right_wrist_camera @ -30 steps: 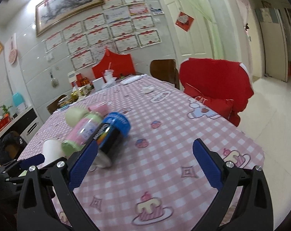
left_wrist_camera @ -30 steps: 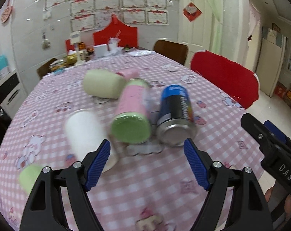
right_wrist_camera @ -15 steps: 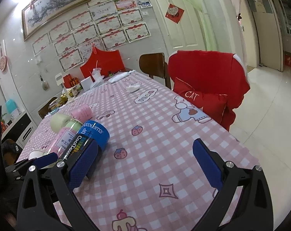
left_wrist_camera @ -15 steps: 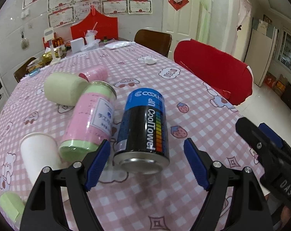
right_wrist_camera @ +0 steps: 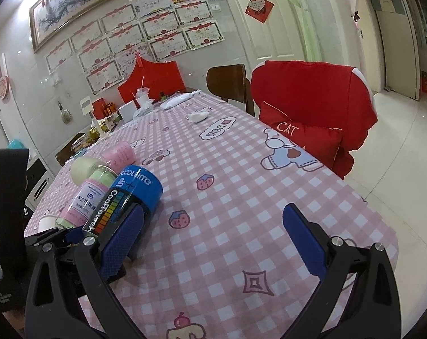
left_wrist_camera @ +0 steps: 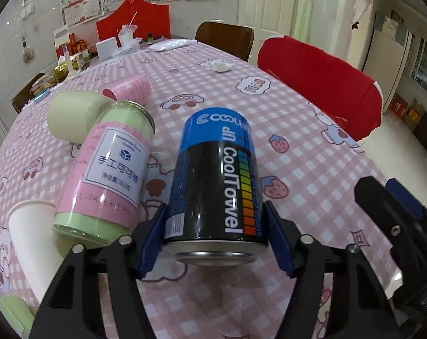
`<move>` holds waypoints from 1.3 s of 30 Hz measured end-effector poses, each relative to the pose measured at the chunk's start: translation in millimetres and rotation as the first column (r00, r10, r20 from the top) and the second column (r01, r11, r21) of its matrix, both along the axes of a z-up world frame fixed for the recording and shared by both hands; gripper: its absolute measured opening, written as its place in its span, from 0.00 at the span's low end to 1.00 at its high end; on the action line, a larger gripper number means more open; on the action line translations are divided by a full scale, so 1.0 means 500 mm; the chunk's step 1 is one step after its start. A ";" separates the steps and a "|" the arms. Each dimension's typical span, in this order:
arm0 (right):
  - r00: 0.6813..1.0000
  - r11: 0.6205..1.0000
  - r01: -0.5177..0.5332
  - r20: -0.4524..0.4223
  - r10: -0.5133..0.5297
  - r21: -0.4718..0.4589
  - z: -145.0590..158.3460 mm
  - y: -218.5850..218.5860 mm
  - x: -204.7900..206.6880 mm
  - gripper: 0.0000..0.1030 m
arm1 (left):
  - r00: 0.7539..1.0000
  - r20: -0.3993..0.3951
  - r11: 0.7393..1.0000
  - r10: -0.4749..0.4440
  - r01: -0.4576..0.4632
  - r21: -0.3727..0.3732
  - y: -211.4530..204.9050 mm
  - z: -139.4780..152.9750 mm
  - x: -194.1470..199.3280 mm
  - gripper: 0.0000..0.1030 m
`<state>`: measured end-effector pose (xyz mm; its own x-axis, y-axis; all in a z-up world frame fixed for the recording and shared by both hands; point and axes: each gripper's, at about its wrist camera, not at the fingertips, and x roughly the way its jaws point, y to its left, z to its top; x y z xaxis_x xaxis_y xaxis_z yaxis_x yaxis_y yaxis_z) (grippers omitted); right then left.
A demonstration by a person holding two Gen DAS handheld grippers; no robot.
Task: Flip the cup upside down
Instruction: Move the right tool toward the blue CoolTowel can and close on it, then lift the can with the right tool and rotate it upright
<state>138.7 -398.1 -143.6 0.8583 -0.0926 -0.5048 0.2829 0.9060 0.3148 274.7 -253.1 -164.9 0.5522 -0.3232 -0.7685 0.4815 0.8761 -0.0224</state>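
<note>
A blue and black can marked CoolTowel (left_wrist_camera: 213, 180) lies on its side on the pink checked tablecloth (left_wrist_camera: 312, 175), its metal end towards me. My left gripper (left_wrist_camera: 215, 237) is shut on the can, a blue pad on each side near that end. The can also shows in the right wrist view (right_wrist_camera: 123, 203). My right gripper (right_wrist_camera: 216, 243) is open and empty over the cloth to the right of the can. A white paper cup (left_wrist_camera: 32, 240) stands at the left edge.
A pink and green can (left_wrist_camera: 109, 175) lies just left of the blue can. A pale green cup (left_wrist_camera: 75, 115) and a pink cup (left_wrist_camera: 131, 87) lie behind it. Boxes and clutter (left_wrist_camera: 80, 53) sit at the table's far end. Red-covered chairs (right_wrist_camera: 312, 104) stand along the right side.
My left gripper has moved forward onto the blue can and closed its pads on it. The right gripper has stayed open, shifting only a little.
</note>
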 end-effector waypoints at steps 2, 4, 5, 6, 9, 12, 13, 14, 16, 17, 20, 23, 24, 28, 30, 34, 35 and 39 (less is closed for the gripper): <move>1.000 1.000 -0.002 -0.002 0.002 0.001 -0.001 0.003 0.001 0.93 | 1.000 -0.009 1.000 -0.002 0.002 -0.008 0.003 0.000 -0.001 0.64; 1.000 1.000 -0.002 -0.004 0.002 0.003 0.000 0.005 0.000 0.93 | 1.000 -0.016 1.000 -0.006 0.006 -0.015 0.006 0.001 -0.006 0.64; 1.000 1.000 -0.005 -0.004 0.005 0.005 0.001 0.006 -0.001 0.93 | 1.000 -0.020 1.000 -0.010 0.010 -0.019 0.009 0.002 -0.011 0.64; 1.000 1.000 -0.008 -0.003 0.008 0.007 0.003 0.010 -0.001 0.93 | 1.000 -0.023 1.000 -0.014 0.013 -0.025 0.013 0.004 -0.018 0.64; 1.000 1.000 -0.018 -0.001 0.018 0.004 0.008 0.022 -0.008 0.93 | 0.999 -0.035 0.999 -0.028 0.027 -0.046 0.029 0.010 -0.039 0.64; 0.999 0.999 -0.034 0.002 0.034 -0.002 0.014 0.038 -0.021 0.93 | 0.997 -0.057 0.996 -0.048 0.044 -0.080 0.047 0.016 -0.068 0.64; 0.999 0.999 -0.038 0.003 0.038 -0.006 0.016 0.044 -0.027 0.93 | 0.997 -0.054 0.996 -0.048 0.044 -0.079 0.055 0.017 -0.083 0.64; 0.999 0.999 -0.041 0.004 0.041 -0.008 0.017 0.050 -0.031 0.93 | 0.998 -0.052 0.996 -0.045 0.041 -0.077 0.061 0.018 -0.091 0.64; 0.999 0.999 -0.050 0.003 0.050 -0.007 0.019 0.064 -0.041 0.93 | 0.998 -0.049 0.996 -0.050 0.046 -0.076 0.075 0.018 -0.115 0.64; 0.998 0.998 -0.056 0.005 0.056 -0.006 0.020 0.072 -0.048 0.93 | 0.997 -0.052 0.996 -0.052 0.048 -0.076 0.084 0.018 -0.124 0.64; 0.998 0.998 -0.068 0.004 0.068 -0.009 0.018 0.101 -0.062 0.93 | 0.997 -0.048 0.996 -0.056 0.052 -0.068 0.108 0.019 -0.153 0.64; 0.996 0.996 -0.086 -0.004 0.086 -0.014 0.016 0.133 -0.073 0.93 | 0.998 -0.042 0.997 -0.043 0.040 -0.067 0.139 0.020 -0.175 0.64; 0.995 0.995 -0.096 -0.007 0.095 -0.018 0.016 0.145 -0.075 0.93 | 0.999 -0.040 0.997 -0.037 0.034 -0.067 0.149 0.020 -0.180 0.64; 0.993 0.993 -0.118 -0.025 0.117 -0.024 0.013 0.185 -0.080 0.93 | 0.999 -0.029 0.997 -0.016 0.014 -0.071 0.194 0.017 -0.204 0.64; 0.990 0.991 -0.134 -0.034 0.134 -0.015 0.009 0.203 -0.080 0.93 | 1.000 -0.027 0.997 -0.004 0.002 -0.078 0.214 0.014 -0.211 0.64; 0.988 0.989 -0.147 -0.056 0.145 -0.027 0.003 0.235 -0.079 0.93 | 0.999 -0.009 0.996 0.048 -0.049 -0.075 0.260 0.012 -0.218 0.64; 0.987 0.988 -0.149 -0.060 0.147 -0.030 0.001 0.243 -0.078 0.93 | 0.999 -0.008 0.996 0.054 -0.054 -0.077 0.268 0.010 -0.220 0.64; 0.982 0.985 -0.171 -0.087 0.168 -0.025 -0.007 0.266 -0.071 0.93 | 0.998 -0.014 0.993 0.060 -0.061 -0.100 0.291 0.008 -0.220 0.64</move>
